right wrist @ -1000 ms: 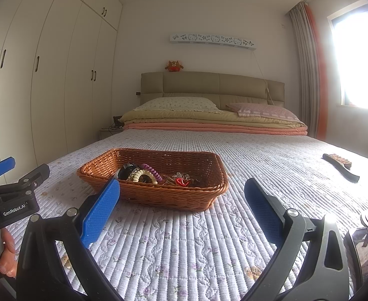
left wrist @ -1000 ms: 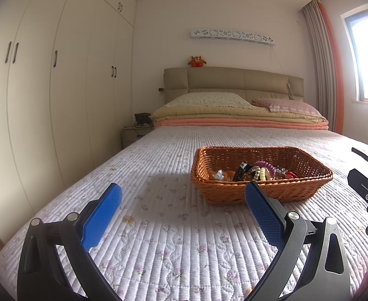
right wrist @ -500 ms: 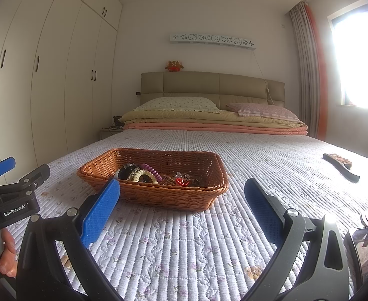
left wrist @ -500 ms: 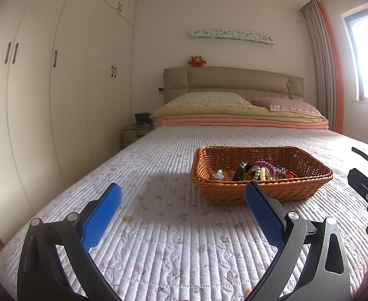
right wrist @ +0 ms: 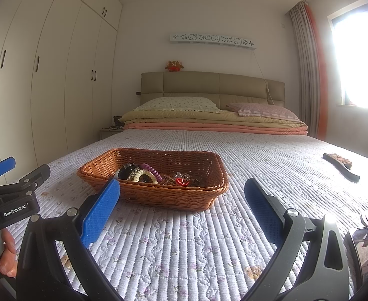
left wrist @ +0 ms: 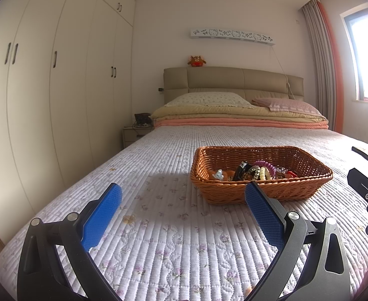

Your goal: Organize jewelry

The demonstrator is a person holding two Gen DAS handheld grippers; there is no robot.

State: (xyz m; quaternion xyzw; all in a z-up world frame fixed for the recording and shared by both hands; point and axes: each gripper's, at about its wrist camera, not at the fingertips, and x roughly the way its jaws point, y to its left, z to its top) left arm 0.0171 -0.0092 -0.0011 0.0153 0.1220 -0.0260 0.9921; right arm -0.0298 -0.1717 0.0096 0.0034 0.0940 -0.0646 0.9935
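Observation:
A brown wicker basket (left wrist: 306, 175) sits on the quilted bed, also in the right wrist view (right wrist: 209, 188). It holds a jumble of jewelry (left wrist: 256, 171): bead bracelets, a purple coil band, a red piece (right wrist: 181, 181) and a small white piece (left wrist: 219, 174). My left gripper (left wrist: 182, 195) is open and empty, low over the quilt, just short of the basket's left front. My right gripper (right wrist: 181, 198) is open and empty, in front of the basket. The left gripper also shows in the right wrist view (right wrist: 7, 175), at the left edge.
A dark brush (right wrist: 340, 166) lies on the quilt at the right. A phone on a small stand (right wrist: 364, 240) sits at the bed's near right edge. Folded blankets and pillows (left wrist: 234, 115) lie at the head. Wardrobes (left wrist: 46, 100) line the left wall.

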